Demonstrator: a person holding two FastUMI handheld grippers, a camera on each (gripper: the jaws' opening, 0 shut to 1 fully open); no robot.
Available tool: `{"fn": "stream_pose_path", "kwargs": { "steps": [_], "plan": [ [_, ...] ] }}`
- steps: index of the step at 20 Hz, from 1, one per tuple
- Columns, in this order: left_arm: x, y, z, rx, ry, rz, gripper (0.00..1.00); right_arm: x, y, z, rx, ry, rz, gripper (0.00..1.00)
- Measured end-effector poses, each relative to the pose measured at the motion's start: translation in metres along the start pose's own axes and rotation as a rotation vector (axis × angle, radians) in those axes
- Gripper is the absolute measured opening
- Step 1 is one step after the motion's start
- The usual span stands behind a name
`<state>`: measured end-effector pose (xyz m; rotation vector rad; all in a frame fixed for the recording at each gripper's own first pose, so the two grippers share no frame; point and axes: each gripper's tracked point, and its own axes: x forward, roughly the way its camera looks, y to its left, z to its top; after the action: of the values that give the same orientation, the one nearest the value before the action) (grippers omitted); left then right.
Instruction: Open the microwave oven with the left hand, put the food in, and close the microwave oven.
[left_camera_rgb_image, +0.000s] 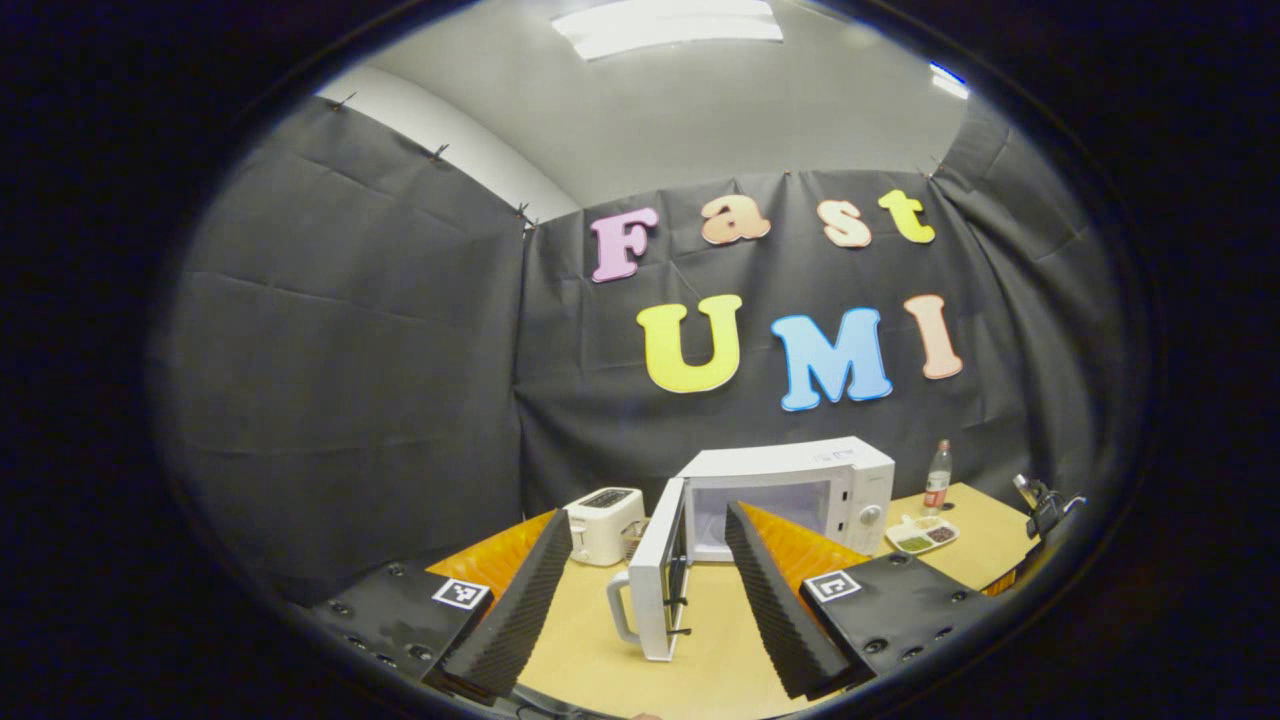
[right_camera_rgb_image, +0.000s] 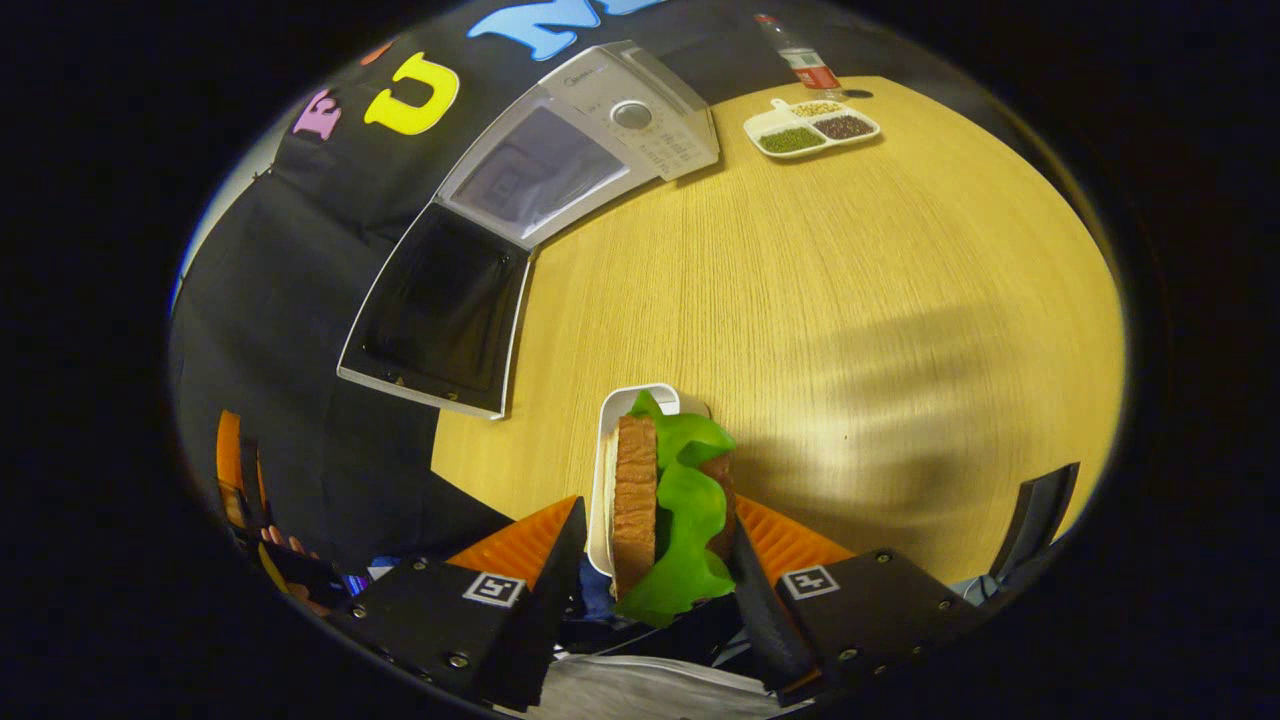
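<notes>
Pale wooden worktop (right_camera_rgb_image: 850, 300) lies under the right gripper (right_camera_rgb_image: 655, 560) — closed on a sandwich (right_camera_rgb_image: 665, 500) in its tray (right_camera_rgb_image: 603, 470). Left gripper (left_camera_rgb_image: 650, 590) hangs open, empty. Microwave (left_camera_rgb_image: 800, 490) door (left_camera_rgb_image: 655, 570) stands ajar — tilting could spill the loose lettuce.

The microwave (left_camera_rgb_image: 790, 495) stands at the far side of the desk (right_camera_rgb_image: 850, 300), its door (left_camera_rgb_image: 655, 580) swung open leftward and its mouth unblocked. A toaster (left_camera_rgb_image: 605, 523) stands left of the door; a sectioned dish (left_camera_rgb_image: 922, 534) and a bottle (left_camera_rgb_image: 937, 478) sit right.
</notes>
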<state>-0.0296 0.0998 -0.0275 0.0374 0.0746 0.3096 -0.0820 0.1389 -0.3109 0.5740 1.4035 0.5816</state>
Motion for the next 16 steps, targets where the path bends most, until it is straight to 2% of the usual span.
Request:
{"fn": "stream_pose_path", "kwargs": {
  "steps": [1,2,3,4,6,13,16],
  "plan": [
    [-0.001,0.001,0.001,-0.005,0.000,0.008,1.00,-0.003,-0.001,0.002,-0.001,-0.003,0.008,0.74],
    [0.000,0.002,0.002,-0.007,-0.001,0.015,1.00,-0.003,0.003,0.002,0.013,0.001,0.029,0.58],
    [0.000,0.004,0.003,-0.004,-0.002,0.020,1.00,-0.005,0.006,0.000,0.012,0.015,0.047,0.48],
    [0.002,0.006,0.003,0.000,-0.004,0.025,1.00,-0.005,0.007,0.004,0.023,-0.010,0.052,0.48],
    [0.006,0.007,0.008,0.001,-0.012,0.027,1.00,-0.008,0.007,0.012,0.026,-0.028,0.048,0.26],
    [0.038,0.005,0.013,-0.036,-0.046,-0.009,1.00,-0.029,0.049,0.046,0.034,-0.117,0.119,0.27],
    [0.059,0.009,0.010,-0.044,-0.044,-0.036,1.00,-0.027,0.074,0.074,0.000,-0.188,0.117,0.26]
  ]
}}
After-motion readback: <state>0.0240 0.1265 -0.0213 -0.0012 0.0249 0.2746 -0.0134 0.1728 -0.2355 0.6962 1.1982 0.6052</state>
